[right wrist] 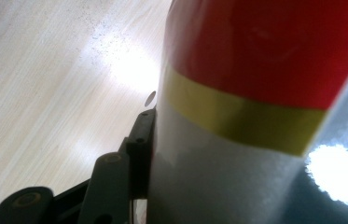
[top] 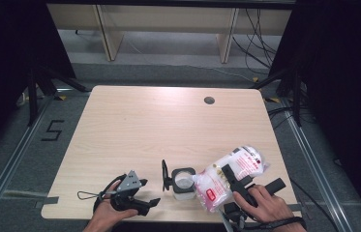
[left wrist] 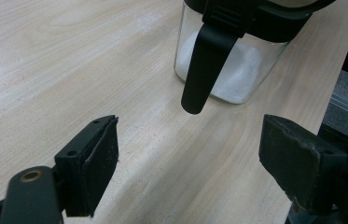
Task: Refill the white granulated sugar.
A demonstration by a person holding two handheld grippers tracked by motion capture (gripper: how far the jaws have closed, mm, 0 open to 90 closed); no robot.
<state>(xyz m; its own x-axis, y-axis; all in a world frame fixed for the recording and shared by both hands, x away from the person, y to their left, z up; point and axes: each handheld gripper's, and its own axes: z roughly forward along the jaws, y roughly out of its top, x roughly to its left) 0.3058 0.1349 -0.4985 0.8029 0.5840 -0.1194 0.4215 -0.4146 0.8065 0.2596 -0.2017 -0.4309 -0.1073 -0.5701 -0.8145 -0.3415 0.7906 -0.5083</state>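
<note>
Near the table's [top: 134,121] front edge, right of middle: a clear jar [top: 184,186] with its black lid [top: 165,175] flipped open, white grains inside. Right gripper [top: 231,180] with jaws clamped on a white bag [top: 230,175], tipped toward the jar's mouth. Left gripper [top: 145,192] resting near the front left corner, jaws spread wide and empty, pointing at the jar.

Bare wooden table [top: 144,125], round hole [top: 209,100]

Overhead view; two close gripper-mounted cameras
</note>
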